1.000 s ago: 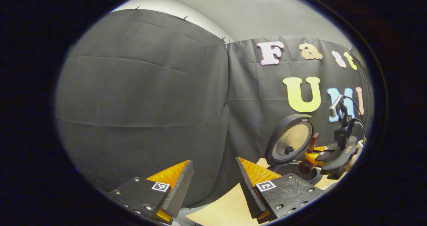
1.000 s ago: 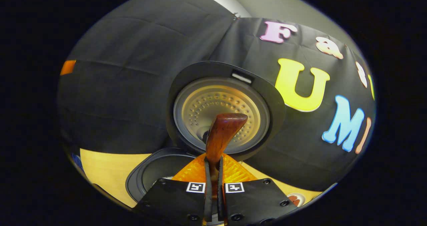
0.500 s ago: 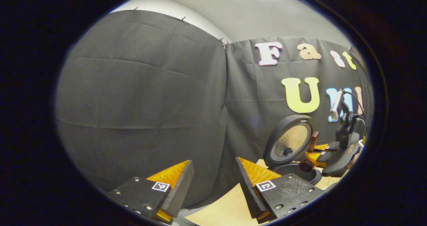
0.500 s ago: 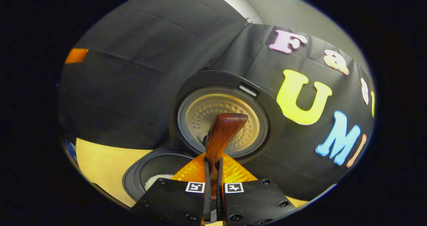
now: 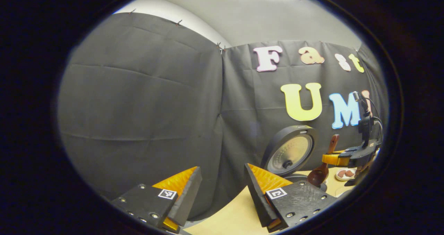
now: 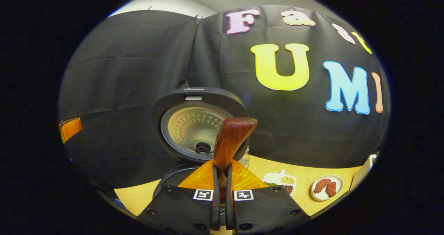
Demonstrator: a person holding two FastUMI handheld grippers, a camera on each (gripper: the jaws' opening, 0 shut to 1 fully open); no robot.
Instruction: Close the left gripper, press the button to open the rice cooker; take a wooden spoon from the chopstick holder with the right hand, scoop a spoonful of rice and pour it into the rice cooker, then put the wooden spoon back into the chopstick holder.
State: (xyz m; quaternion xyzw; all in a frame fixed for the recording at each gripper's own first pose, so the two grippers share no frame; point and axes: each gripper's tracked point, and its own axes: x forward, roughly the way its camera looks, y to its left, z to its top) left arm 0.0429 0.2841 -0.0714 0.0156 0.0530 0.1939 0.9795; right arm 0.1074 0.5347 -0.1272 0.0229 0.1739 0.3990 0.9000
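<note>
The right hand-held gripper point(image 6: 222, 179) is pinching the wooden spoon point(image 6: 230, 139) handle-up before the rice cooker's point(image 6: 199, 124) raised lid. Left hand-held gripper point(image 5: 222, 190) is hanging released, and small food plates point(image 6: 326, 187) are sitting right of the cooker.

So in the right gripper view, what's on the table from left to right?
Rice cooker → glass jar, peeking out behind the wooden spoon → white dish of grains → round plate with two reddish-brown pieces.
</note>
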